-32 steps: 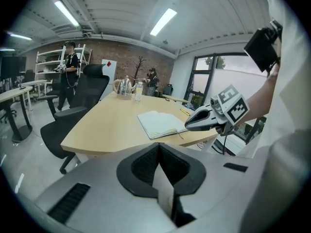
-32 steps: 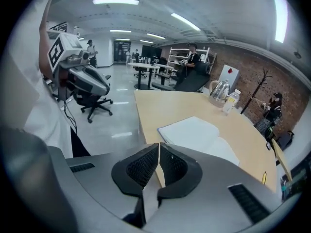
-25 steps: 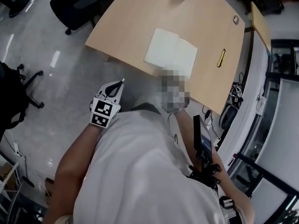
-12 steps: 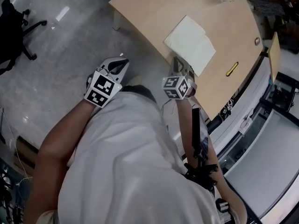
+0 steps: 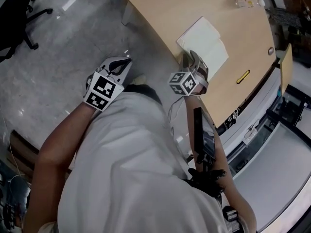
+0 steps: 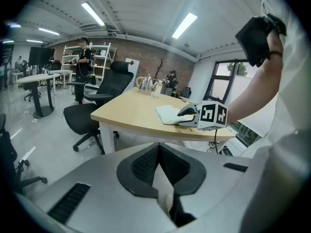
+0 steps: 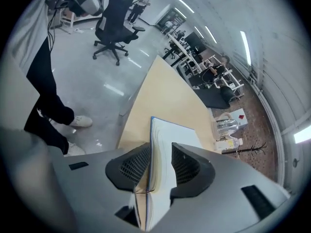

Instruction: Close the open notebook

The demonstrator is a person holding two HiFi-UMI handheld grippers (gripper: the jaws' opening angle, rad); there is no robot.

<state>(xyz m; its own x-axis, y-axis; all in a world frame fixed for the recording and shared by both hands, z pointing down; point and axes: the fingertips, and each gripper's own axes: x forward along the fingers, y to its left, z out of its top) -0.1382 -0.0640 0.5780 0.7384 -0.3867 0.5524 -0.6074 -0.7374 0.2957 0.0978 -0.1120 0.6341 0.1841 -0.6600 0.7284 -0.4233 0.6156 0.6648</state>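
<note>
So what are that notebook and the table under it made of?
Notebook: paper, matte off-white pages; stacked sheet edges show in the right gripper view, with a thin blue cover edge, material unclear. Table: probably wood-look laminate, smooth pale tan top, even colour, no visible grain.

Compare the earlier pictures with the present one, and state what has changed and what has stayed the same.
The right gripper came into the head view and moved forward to the notebook; its claw now grips the near edge, with pages between the jaws. The left gripper stays short of the table, over the floor, claw shut and empty. The notebook is still open.
</note>
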